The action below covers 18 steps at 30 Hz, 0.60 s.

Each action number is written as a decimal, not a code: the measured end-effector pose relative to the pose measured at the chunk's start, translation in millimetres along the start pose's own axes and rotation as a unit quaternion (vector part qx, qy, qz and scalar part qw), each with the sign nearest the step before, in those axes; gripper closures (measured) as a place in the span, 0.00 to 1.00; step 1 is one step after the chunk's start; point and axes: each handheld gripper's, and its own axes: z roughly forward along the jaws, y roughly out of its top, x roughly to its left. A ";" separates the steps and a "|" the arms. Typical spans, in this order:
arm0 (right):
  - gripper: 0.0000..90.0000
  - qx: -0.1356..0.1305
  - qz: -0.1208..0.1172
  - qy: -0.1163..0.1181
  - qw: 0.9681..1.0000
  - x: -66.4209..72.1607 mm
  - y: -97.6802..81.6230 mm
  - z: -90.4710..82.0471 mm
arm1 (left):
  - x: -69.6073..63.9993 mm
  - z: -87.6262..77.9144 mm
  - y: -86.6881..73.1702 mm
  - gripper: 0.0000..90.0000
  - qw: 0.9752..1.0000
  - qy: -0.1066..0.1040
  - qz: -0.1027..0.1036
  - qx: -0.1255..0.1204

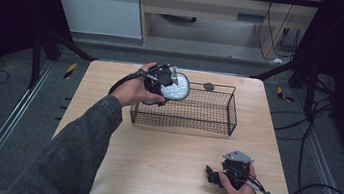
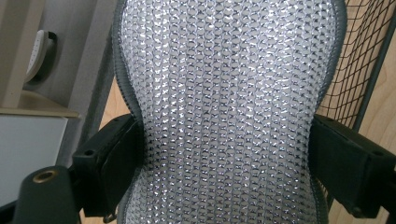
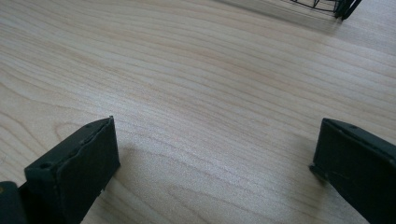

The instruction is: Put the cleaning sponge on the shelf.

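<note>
Silver mesh pad held over the basket's left end, ready to go in.

Left gripper [image 1: 164, 83] clamped across the pinched middle of the round, silvery, grey-edged mesh pad [image 2: 229, 107], held above the left end of the black rectangular wire basket [image 1: 218, 114]. Best lowered straight down past the rim, clear of the wires, and let go only once resting on the basket floor. Right gripper [image 3: 215, 158] idle with jaws spread wide, holding nothing, low over the pale wooden table [image 1: 162, 156] near its front right corner. Beyond: grey floor, metal rails, trailing black cables, dark curtains, light cabinets.
</note>
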 end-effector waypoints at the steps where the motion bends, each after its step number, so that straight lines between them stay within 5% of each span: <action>1: 0.00 0.000 0.000 0.000 1.000 0.0 0.0 0.0 | -0.4 0.9 0.2 0.14 1.000 -0.001 0.000 0.001; 18: 0.00 0.000 0.000 0.000 1.000 0.0 0.0 0.0 | -3.2 15.6 -8.9 0.14 1.000 -0.005 -0.004 0.013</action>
